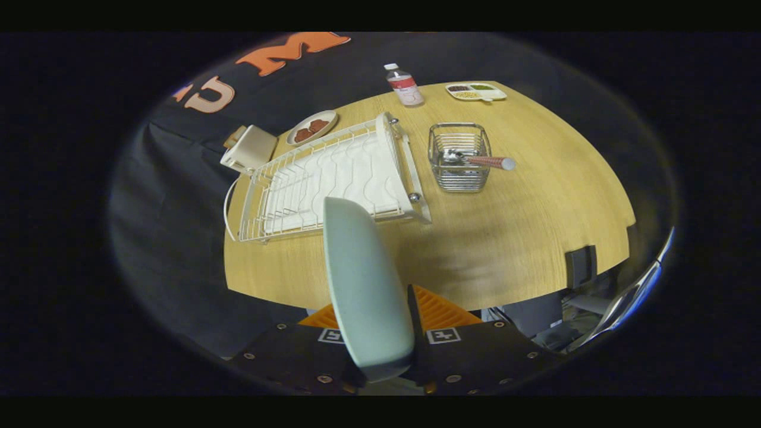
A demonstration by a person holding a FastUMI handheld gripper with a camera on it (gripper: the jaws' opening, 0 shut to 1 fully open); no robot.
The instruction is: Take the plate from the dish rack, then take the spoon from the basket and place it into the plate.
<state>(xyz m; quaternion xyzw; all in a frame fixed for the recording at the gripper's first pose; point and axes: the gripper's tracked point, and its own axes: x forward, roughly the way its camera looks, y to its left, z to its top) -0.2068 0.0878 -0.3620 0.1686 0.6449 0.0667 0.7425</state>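
Plate (362, 279): pale green, held on edge between the fingers, out of the rack
Gripper (380, 351): clamped on the plate's rim, likely for carrying
Dish rack (333, 178): empty, at 11 o'clock beyond the plate
Basket (459, 159): at 1 o'clock
Spoon (475, 159): lying across it, handle over the rim, easy to pinch
Table (505, 238): bare wood at 2 o'clock, room to set down
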